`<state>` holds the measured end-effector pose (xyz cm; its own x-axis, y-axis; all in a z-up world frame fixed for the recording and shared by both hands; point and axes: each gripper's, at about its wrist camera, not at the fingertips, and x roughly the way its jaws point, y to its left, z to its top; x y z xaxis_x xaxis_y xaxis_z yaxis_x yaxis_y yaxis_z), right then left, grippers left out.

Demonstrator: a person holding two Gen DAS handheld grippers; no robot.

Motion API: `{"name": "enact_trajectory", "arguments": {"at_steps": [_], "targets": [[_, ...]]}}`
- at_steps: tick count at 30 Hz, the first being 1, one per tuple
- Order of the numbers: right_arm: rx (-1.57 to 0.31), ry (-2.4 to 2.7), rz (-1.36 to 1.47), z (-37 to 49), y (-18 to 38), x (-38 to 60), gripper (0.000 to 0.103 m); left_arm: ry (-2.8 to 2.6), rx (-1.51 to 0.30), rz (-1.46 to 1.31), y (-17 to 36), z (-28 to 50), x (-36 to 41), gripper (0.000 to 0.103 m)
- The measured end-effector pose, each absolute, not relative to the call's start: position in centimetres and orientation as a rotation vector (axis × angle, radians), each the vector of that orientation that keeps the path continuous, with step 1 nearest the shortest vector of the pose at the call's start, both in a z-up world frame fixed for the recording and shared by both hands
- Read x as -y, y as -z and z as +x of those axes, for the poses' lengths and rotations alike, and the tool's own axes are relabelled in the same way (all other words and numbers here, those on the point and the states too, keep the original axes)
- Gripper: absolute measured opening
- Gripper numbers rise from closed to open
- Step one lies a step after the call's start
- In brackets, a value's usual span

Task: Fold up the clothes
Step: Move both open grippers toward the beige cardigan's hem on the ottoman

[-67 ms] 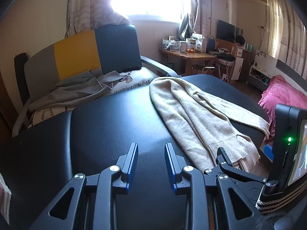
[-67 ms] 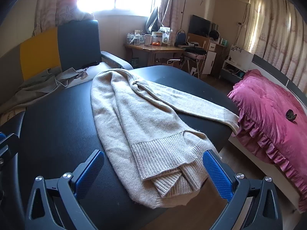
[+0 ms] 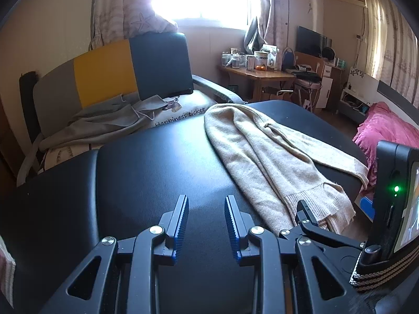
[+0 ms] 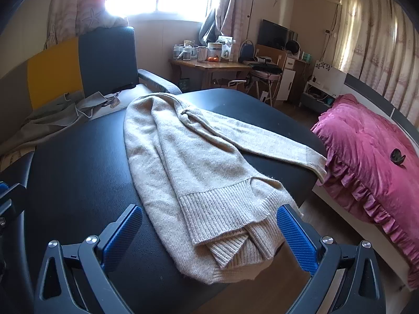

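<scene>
Beige sweater (image 4: 199,162) laid on black table (image 4: 78,162), right gripper (image 4: 209,225) spread wide around hem, left gripper (image 3: 207,219) part-open, nothing held.

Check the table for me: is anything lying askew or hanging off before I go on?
Yes. The beige sweater lies diagonally and bunched on the black table; its ribbed hem overhangs the near edge and one sleeve cuff droops off the side toward the pink bed.
</scene>
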<state>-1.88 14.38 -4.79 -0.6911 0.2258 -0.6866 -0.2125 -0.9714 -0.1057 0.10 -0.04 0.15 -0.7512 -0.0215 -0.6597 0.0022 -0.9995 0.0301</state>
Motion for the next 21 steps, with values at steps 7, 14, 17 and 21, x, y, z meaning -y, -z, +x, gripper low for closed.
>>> {"name": "enact_trajectory", "arguments": {"at_steps": [7, 14, 17, 21], "targets": [[0.028, -2.683, -1.116, -2.0, 5.3, -14.1, 0.103, 2.908, 0.014, 1.166, 0.7, -0.2, 0.9, 0.028], [-0.005, -2.699, -1.196, -2.3, 6.3, -14.1, 0.103, 2.879, 0.019, 1.203, 1.6, -0.5, 1.4, 0.028], [-0.04, -2.711, -1.246, -2.5, 7.2, -14.2, 0.103, 2.865, 0.028, 1.241, 2.5, -0.8, 1.9, 0.032], [-0.169, -2.789, -1.326, -2.6, 8.9, -14.9, 0.103, 2.81, 0.014, 1.399, 6.0, -1.5, 3.6, 0.035]]}}
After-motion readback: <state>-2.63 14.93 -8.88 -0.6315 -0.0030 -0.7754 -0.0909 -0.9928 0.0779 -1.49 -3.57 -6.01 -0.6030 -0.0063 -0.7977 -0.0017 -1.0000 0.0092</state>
